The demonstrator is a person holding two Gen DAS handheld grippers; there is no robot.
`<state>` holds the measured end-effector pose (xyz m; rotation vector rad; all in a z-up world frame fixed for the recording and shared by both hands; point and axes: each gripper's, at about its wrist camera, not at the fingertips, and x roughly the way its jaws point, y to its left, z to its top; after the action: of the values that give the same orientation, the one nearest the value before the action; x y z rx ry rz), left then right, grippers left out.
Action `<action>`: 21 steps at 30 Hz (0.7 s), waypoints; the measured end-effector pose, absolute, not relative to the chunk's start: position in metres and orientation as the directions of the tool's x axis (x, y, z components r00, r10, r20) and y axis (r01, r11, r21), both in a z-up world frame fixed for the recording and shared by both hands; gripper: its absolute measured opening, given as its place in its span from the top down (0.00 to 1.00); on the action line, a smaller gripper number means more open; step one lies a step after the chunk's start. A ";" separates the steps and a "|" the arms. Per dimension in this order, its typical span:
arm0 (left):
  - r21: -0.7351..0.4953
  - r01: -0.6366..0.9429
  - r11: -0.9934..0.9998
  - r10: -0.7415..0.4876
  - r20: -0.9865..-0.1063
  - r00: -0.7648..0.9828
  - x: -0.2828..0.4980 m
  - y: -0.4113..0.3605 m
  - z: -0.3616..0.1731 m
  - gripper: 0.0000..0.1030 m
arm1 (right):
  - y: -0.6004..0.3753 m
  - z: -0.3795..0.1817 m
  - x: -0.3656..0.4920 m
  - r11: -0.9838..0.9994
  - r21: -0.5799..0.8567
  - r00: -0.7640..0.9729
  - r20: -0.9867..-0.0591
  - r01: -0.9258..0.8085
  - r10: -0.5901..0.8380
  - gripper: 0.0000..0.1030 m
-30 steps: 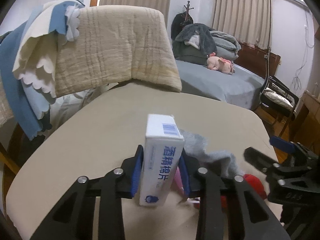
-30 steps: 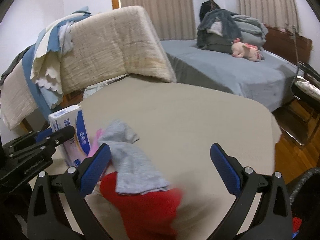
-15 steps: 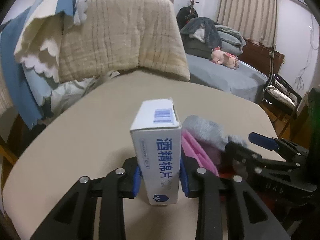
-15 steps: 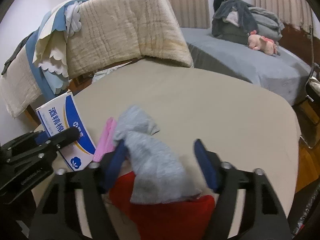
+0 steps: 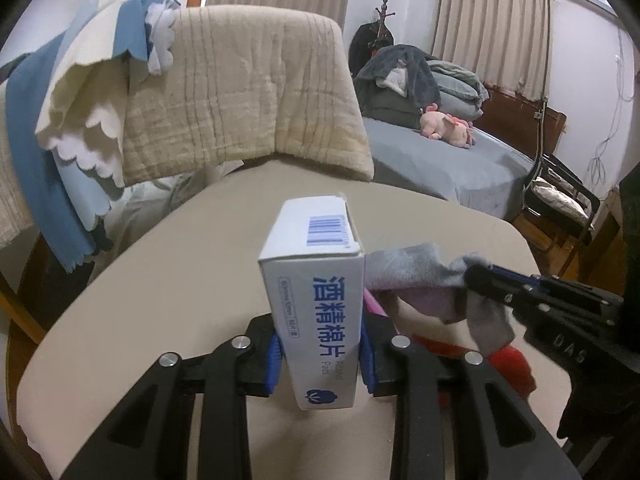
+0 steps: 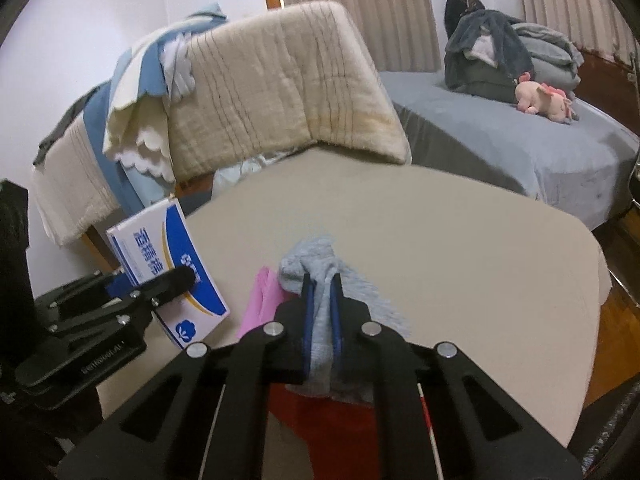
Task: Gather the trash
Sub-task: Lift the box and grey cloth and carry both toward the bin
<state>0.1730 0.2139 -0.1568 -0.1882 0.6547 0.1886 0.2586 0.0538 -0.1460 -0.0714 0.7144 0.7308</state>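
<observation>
My left gripper (image 5: 320,356) is shut on a white and blue alcohol-pad box (image 5: 320,292), held upright above the beige table (image 5: 168,280). The box also shows in the right wrist view (image 6: 168,268), with the left gripper (image 6: 188,278) on it. My right gripper (image 6: 320,320) is shut on a grey sock (image 6: 316,268), lifting it. The sock (image 5: 416,272) hangs from the right gripper (image 5: 476,276) in the left wrist view. A pink item (image 6: 262,300) and a red cloth (image 5: 512,364) lie under the sock.
A chair draped with beige and blue blankets (image 5: 224,92) stands at the table's far left edge. A grey bed (image 6: 520,144) with a pink plush toy (image 6: 544,98) and piled clothes lies beyond. A dark chair (image 5: 560,196) stands at the right.
My right gripper went from wide open to shut on the grey sock and lifted it. My left gripper raised the box slightly and kept its hold.
</observation>
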 end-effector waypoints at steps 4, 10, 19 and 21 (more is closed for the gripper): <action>-0.102 -0.222 0.970 0.116 -0.606 0.787 0.170 0.206 -0.144 0.71 | 0.043 -0.128 0.256 0.757 0.182 0.546 -0.591 -0.627 0.594 0.93; -0.099 -0.198 0.975 0.103 -0.587 0.803 0.166 0.191 -0.124 0.71 | 0.025 -0.106 0.249 0.764 0.188 0.576 -0.554 -0.617 0.601 0.93; -0.098 -0.159 0.982 0.077 -0.563 0.823 0.161 0.166 -0.098 0.71 | -0.005 -0.076 0.235 0.778 0.189 0.623 -0.500 -0.600 0.602 0.93; -0.098 -0.147 0.984 0.068 -0.556 0.828 0.159 0.159 -0.092 0.71 | -0.012 -0.070 0.232 0.781 0.192 0.631 -0.491 -0.594 0.600 0.93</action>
<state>0.1586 0.1590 -0.0922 -0.1388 0.5840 0.1143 0.2317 -0.0122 -0.0701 0.0124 0.5660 0.6834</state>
